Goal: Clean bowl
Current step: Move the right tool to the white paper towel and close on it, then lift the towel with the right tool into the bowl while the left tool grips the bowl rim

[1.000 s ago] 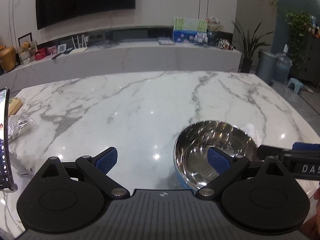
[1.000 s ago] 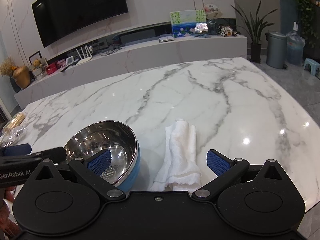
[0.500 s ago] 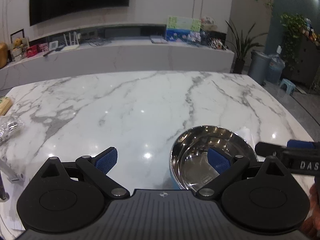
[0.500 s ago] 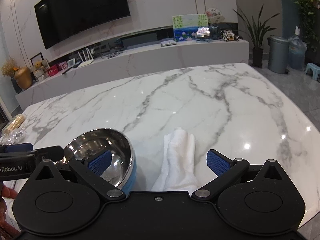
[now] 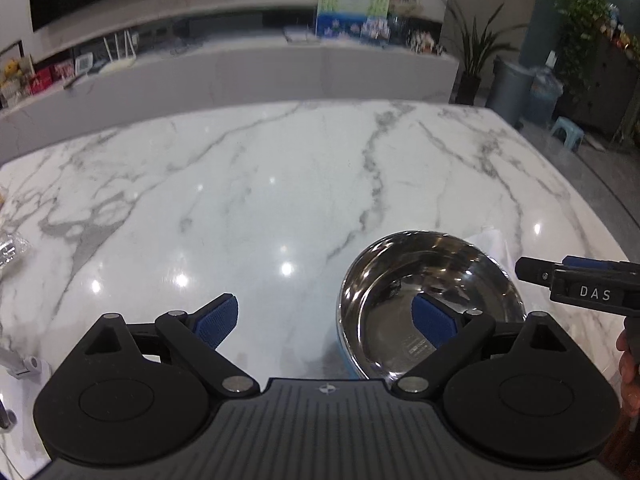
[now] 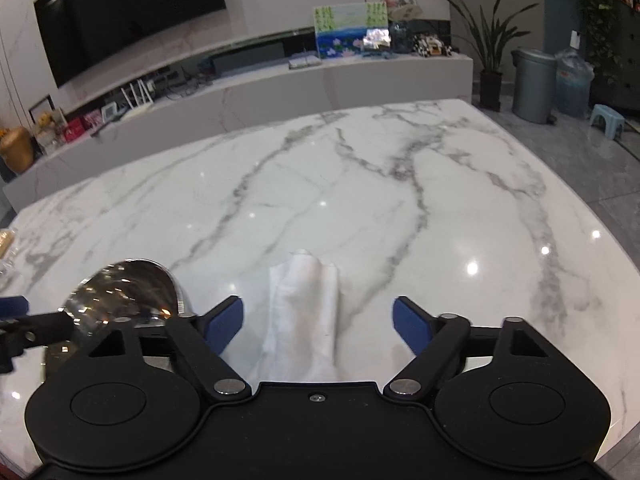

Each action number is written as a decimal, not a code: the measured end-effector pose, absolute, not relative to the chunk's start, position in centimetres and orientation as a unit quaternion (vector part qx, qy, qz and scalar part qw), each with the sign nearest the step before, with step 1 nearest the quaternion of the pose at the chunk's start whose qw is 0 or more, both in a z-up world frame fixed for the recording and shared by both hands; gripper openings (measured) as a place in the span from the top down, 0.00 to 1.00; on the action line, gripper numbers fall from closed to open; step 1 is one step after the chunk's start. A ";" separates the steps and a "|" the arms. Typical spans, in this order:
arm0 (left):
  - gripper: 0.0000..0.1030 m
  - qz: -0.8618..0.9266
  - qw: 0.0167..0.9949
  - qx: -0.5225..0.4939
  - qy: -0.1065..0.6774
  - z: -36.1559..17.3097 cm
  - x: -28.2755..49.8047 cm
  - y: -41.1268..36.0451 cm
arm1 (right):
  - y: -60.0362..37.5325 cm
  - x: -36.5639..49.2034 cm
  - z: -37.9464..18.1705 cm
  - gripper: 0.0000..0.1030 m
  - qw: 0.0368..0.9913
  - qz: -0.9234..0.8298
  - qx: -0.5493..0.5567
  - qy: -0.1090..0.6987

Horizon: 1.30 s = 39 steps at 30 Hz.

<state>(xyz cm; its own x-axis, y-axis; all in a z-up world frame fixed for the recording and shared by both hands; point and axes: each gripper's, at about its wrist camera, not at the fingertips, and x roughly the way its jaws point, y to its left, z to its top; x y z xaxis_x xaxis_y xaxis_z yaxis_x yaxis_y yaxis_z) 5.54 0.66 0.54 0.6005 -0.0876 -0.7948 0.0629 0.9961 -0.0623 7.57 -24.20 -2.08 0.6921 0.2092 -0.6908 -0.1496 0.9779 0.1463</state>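
Observation:
A shiny steel bowl (image 5: 404,280) with a blue outside stands on the white marble table (image 5: 280,168). My left gripper (image 5: 326,322) is open; its right finger hangs over the bowl's inside and its left finger is over bare table. The bowl also shows in the right wrist view (image 6: 124,292), at the left. A folded white cloth (image 6: 304,312) lies on the table to the right of the bowl. My right gripper (image 6: 318,324) is open, with the cloth between its fingers and running under them.
The other gripper's black finger (image 5: 576,280) reaches in at the bowl's right side. A crinkled plastic bag (image 5: 10,250) lies at the table's left edge. A long low cabinet (image 6: 280,80) stands behind the table.
My right gripper has moved right and now straddles the cloth, with the bowl further left in its view. My left gripper has shifted a little, still over the bowl.

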 end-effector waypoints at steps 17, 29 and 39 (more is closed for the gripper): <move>0.61 -0.094 0.867 0.002 0.490 -1.3 6.7 1.2 | -21.9 8.2 -3.4 0.70 0.907 0.128 0.014 0.400; 0.65 -0.113 0.860 0.001 0.497 -1.5 6.5 1.2 | -21.4 8.1 -4.6 0.86 0.897 0.128 -0.015 0.423; 0.68 -0.122 0.860 0.008 0.496 -1.6 6.3 1.0 | -21.8 7.1 -2.1 0.91 0.912 0.136 -0.017 0.386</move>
<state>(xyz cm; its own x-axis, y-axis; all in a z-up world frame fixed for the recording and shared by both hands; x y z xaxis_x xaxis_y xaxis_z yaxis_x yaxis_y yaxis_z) 6.33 0.97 -1.63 0.4787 -0.2029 -0.8542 0.2178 0.9700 -0.1084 7.11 -21.75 -2.14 0.6652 0.2360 -0.7084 -0.2619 0.9622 0.0747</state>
